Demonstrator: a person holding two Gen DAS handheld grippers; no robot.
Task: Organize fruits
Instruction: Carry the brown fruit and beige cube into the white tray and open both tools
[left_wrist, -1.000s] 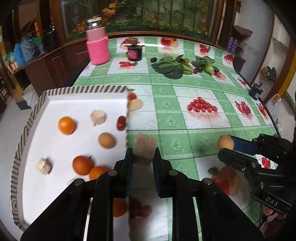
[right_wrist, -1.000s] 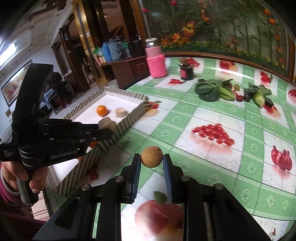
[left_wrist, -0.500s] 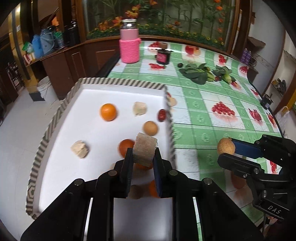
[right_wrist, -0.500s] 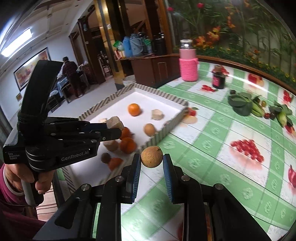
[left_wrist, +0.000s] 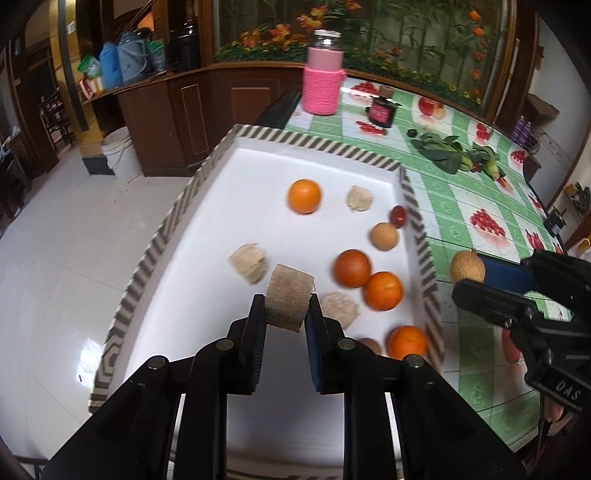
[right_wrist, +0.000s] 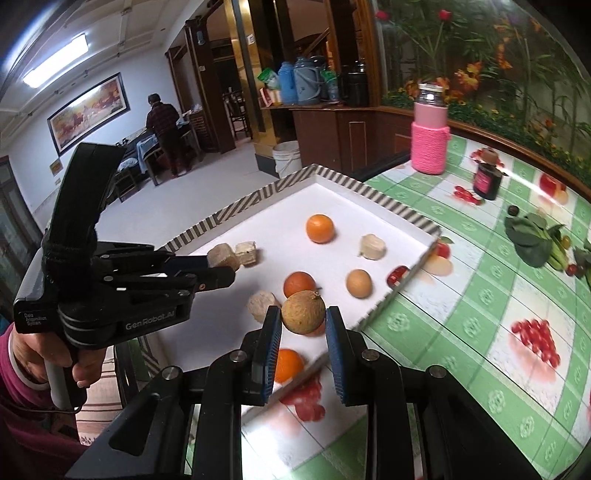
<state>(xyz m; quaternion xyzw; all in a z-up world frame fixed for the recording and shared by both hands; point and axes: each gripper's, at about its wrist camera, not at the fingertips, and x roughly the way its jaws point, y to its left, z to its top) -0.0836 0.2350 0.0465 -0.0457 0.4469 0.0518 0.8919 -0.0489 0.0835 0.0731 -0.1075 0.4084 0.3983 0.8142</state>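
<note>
Since the earlier frames both grippers have travelled from above the green tablecloth (left_wrist: 476, 206) toward the tray (left_wrist: 295, 142): the left gripper (left_wrist: 287, 308) is now over the tray floor, and the right gripper (right_wrist: 303, 325) has come to the tray's right wall.

Left gripper: jaws closed partway onto a tan block (left_wrist: 289, 298), which fills the gap between the pads and is held clear of the tray floor. Seen from the right wrist, the same block (right_wrist: 221, 256) sits at the tips of the left gripper (right_wrist: 218, 264), above the tray's left half.

Right gripper: jaws closed partway onto a round brown fruit (right_wrist: 303, 312), held above the tray's right wall. From the left wrist the fruit (left_wrist: 467, 266) appears just outside that wall, gripped by the right gripper (left_wrist: 471, 275).

Tray contents, relative to the tray: an orange (left_wrist: 304, 196) and a pale chunk (left_wrist: 359, 198) toward the far wall; a red fruit (left_wrist: 398, 216) and a tan ball (left_wrist: 384, 236) against the right wall; two more oranges (left_wrist: 382, 290) near the middle right; another tan chunk (left_wrist: 248, 263) left of centre; one orange (left_wrist: 407, 341) at the near right corner.

Beyond the tray's far wall stand a pink-sleeved jar (left_wrist: 322, 79) and a dark jar (left_wrist: 380, 110); leafy greens (left_wrist: 441, 153) lie well to the tray's right.
</note>
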